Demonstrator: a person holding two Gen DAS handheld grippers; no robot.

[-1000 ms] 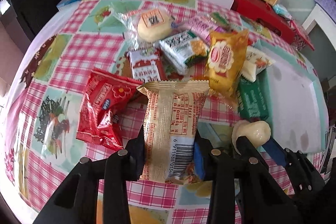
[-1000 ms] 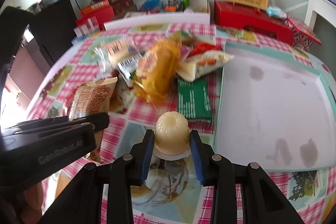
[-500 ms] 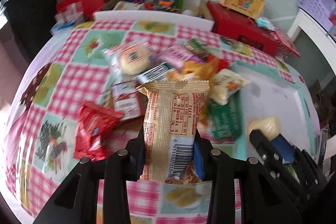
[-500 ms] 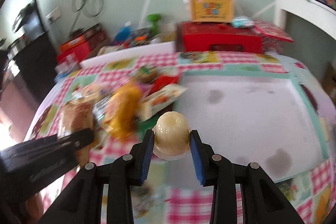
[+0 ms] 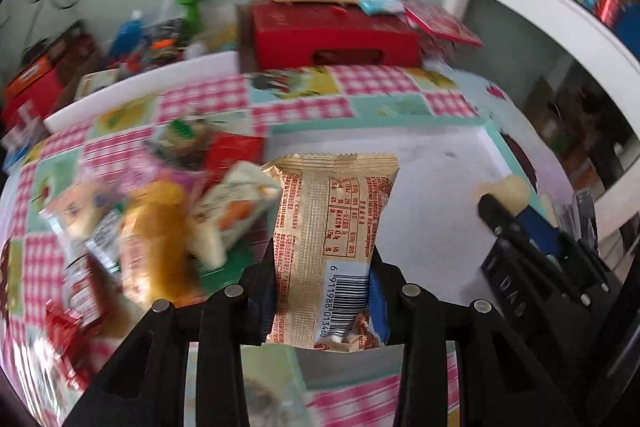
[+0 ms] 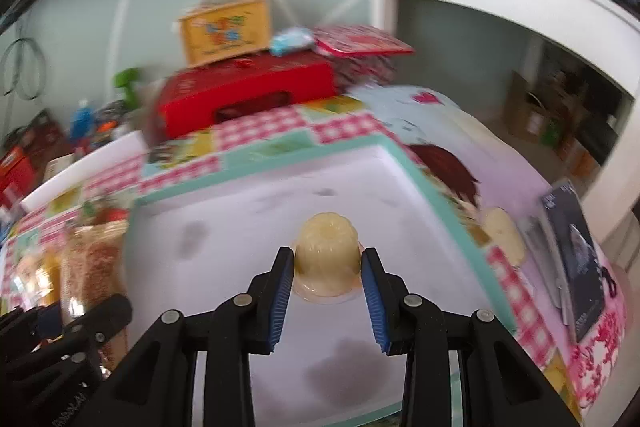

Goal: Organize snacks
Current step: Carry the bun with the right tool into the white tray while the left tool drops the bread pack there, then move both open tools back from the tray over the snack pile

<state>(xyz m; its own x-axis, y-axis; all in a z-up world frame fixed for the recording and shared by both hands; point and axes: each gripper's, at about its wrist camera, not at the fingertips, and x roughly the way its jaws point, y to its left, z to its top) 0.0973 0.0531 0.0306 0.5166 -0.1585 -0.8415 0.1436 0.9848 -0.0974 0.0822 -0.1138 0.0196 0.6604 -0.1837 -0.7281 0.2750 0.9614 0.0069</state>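
My left fingers [image 5: 322, 267] grip a tan packet [image 5: 330, 227], my right fingers [image 6: 326, 277] a jelly cup [image 6: 326, 251], above the bare tray [image 6: 224, 219]; the snack pile [image 5: 160, 211] waits unsorted.

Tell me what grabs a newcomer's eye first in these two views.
Dead centre of the left wrist view, the left tongs pinch an upright gold snack packet with its barcode facing the camera. In the right wrist view the right tongs clamp a pale yellow jelly cup above the white tray. A blurred snack pile crowds the checked tablecloth left of the tray.
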